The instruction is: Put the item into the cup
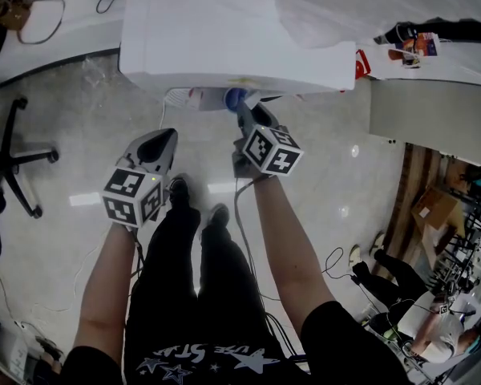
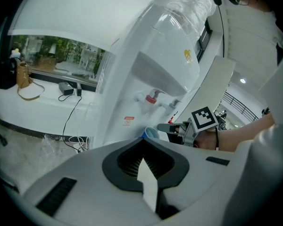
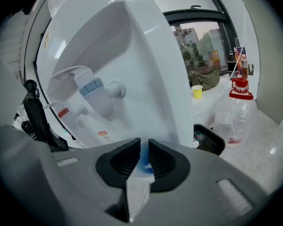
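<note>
One tall white water dispenser (image 1: 224,30) is being faced by both grippers, and it is being shown standing on a pale floor (image 1: 64,135).

Below it in the head view, the left gripper (image 1: 165,139) is being held low and to the left, well apart from the machine. Its jaws are being kept pressed together with nothing between them, as the left gripper view (image 2: 143,145) shows.

The right gripper (image 1: 245,112) is being held forward, close under the dispenser's front edge. Its jaws are being kept narrowly apart and clamped on the wall of a blue cup (image 1: 235,97). A strip of the blue wall is being shown in the gap between them in the right gripper view (image 3: 145,165).

The cup is being held roughly upright, its long axis near vertical and its mouth pointing up. It is being kept just in front of and below the taps. From the left gripper view its pale inner wall (image 2: 151,133) is being shown at the tip of the right gripper (image 2: 161,126). Whether anything is lying inside cannot be told.

Above it, a red tap (image 2: 152,98) and a blue tap (image 3: 92,87) are being shown side by side in the dispenser's recess.

To the dispenser's side, a clear bottle (image 3: 238,109) with a red cap is being shown upright, and a small yellow cup (image 3: 196,91) is being carried by a white tabletop (image 3: 212,100).
</note>
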{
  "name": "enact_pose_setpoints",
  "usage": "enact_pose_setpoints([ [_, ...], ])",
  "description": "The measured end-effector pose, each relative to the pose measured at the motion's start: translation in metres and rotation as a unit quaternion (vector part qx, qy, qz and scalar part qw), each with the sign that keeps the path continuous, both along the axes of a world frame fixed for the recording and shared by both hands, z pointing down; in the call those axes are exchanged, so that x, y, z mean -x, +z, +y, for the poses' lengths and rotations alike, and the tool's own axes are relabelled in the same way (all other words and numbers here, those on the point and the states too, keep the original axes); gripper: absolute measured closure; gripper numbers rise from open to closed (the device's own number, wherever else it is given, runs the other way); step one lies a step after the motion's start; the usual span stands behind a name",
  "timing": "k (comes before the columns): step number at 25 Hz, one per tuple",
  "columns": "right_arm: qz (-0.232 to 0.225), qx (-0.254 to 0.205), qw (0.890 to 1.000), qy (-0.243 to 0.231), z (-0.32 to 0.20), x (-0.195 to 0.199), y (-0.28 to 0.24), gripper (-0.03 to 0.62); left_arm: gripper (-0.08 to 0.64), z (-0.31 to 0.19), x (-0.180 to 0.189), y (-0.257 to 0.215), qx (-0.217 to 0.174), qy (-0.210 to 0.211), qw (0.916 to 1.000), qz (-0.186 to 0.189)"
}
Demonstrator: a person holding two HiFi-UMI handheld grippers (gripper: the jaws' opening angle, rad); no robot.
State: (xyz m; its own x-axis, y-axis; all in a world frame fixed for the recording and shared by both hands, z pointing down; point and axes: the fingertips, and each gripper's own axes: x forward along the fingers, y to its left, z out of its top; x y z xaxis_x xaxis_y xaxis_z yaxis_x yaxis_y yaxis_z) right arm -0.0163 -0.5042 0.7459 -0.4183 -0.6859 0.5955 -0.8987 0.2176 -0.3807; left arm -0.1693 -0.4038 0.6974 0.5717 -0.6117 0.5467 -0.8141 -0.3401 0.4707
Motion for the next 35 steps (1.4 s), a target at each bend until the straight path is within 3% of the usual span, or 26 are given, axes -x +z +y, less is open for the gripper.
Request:
enact_pose_setpoints([
  [14,-0.006,-0.004,1.000,-0.022,0.027,-0.002,-0.024,0.540,0.555,0.023,-0.015,-0.017,-0.006,-0.002,0.9999,-0.011],
  [27,-0.011,-0.021,0.996,-0.081,0.123,-0.032,-0.068,0.540,0.555,0.094,-0.070,-0.057,-0.026,-0.027,0.9990,-0.022],
  [35,-0.011,-0.061,0.993,-0.105,0.174,-0.062,-0.131,0.540,0.555,0.141,-0.103,-0.119,-0.061,-0.050,0.9966,-0.024],
])
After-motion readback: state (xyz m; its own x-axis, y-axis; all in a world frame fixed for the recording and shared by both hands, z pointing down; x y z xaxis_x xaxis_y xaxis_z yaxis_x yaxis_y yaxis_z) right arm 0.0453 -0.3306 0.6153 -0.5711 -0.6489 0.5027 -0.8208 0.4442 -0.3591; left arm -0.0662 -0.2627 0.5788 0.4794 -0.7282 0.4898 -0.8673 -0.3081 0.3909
